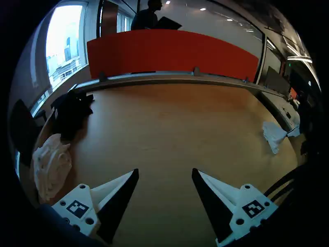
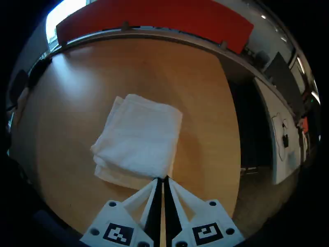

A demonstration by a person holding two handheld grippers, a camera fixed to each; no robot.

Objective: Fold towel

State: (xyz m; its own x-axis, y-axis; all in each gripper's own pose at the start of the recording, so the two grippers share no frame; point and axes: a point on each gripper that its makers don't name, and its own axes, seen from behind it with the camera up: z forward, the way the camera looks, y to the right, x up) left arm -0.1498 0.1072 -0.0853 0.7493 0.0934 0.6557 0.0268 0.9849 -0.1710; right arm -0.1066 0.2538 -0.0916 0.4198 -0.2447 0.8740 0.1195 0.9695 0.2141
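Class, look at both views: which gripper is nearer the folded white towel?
Right. The right gripper has its closed tips at the near edge of the towel; the left gripper hangs open over bare table.

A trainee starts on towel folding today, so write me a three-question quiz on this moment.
1. True or false: the left gripper is open.
2. In the right gripper view, the white towel is: A) folded in layers, B) spread out in a single sheet, C) crumpled in a heap.
3. Fill in: the right gripper, with its tips at the towel's near edge, is ___ (open/shut).

Key: 1 true; 2 A; 3 shut.
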